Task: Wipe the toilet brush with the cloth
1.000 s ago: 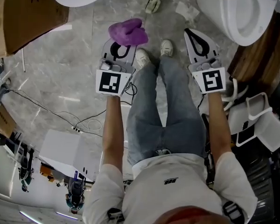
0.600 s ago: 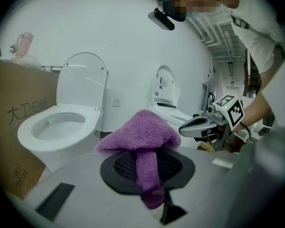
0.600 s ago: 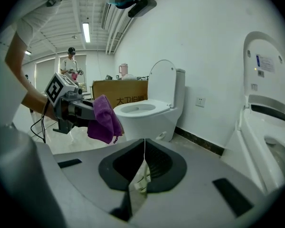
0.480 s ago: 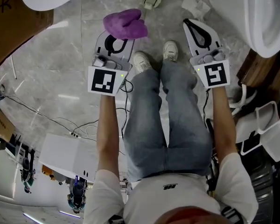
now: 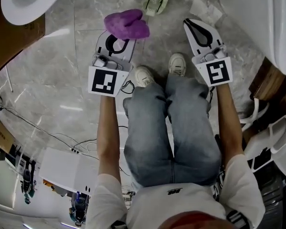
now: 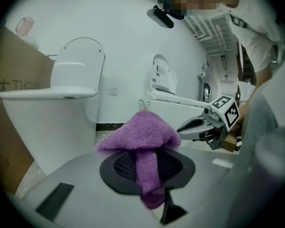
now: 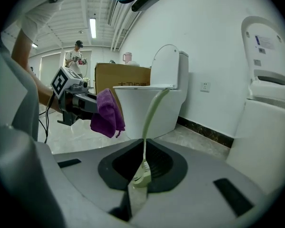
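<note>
The left gripper [image 5: 118, 41] has its jaws shut tight on the purple cloth [image 5: 127, 24]. A strip of the cloth is pinched between the jaws. The rest puffs out over their tips like a mushroom.

The right gripper [image 5: 190, 25] holds nothing. Its jaws are opening, with only a thin gap between them, and nothing is in the gap. In the right gripper view you can see the toilet brush [image 5: 156, 0] through that gap.

The pale green brush lies on the grey floor [image 5: 62, 70], at 12 o'clock from the person's white shoes [image 5: 144, 75]. It is near both grippers but touches neither. From the brush, the cloth is at 8 o'clock and the right gripper's tip is at 4 o'clock.

A white toilet [image 5: 24, 4] stands at 10 o'clock from the person, and a second toilet [image 5: 257, 18] at 2 o'clock.
</note>
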